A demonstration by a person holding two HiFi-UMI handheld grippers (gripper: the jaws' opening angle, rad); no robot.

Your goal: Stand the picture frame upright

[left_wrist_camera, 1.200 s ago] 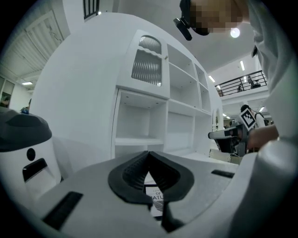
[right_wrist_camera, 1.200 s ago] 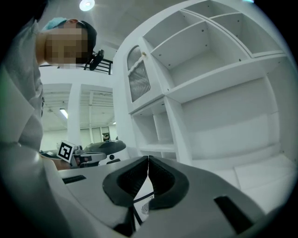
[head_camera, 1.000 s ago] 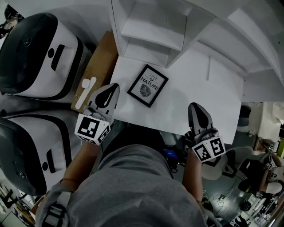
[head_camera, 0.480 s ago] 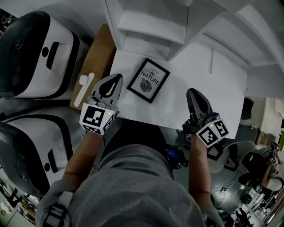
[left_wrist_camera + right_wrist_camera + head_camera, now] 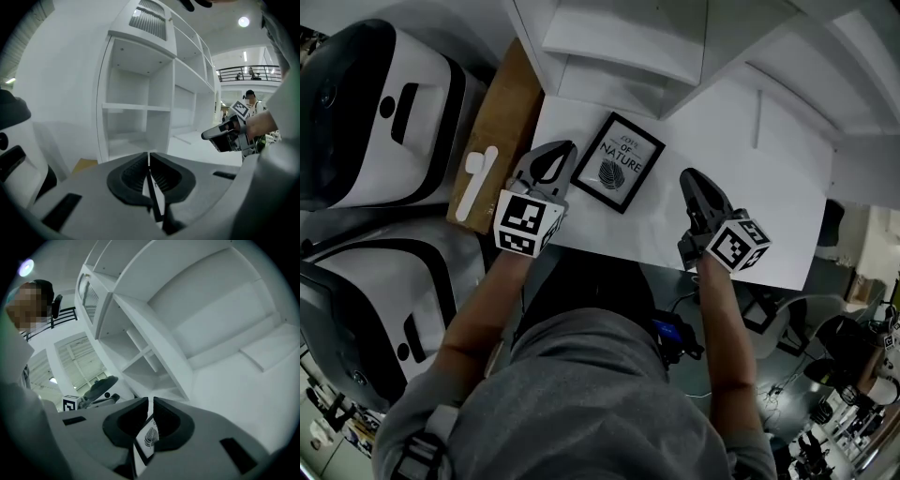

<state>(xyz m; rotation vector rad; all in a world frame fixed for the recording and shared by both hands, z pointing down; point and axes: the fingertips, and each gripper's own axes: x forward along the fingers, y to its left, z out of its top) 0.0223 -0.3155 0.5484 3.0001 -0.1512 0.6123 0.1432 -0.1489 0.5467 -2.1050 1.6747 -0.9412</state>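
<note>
Both grippers are brought closer to the picture frame [image 5: 619, 162] than a second ago. Left gripper [image 5: 563, 149] and right gripper [image 5: 686, 177] are kept clenched on nothing. Black-bordered and leaf-printed, the frame is laid flat between their tips on the white desk [image 5: 755, 192].

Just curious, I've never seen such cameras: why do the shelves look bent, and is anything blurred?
Left gripper view and right gripper view: wide-angle bowing of the shelves, dark round border. Head view: dim but sharp, the picture frame legible.
</note>
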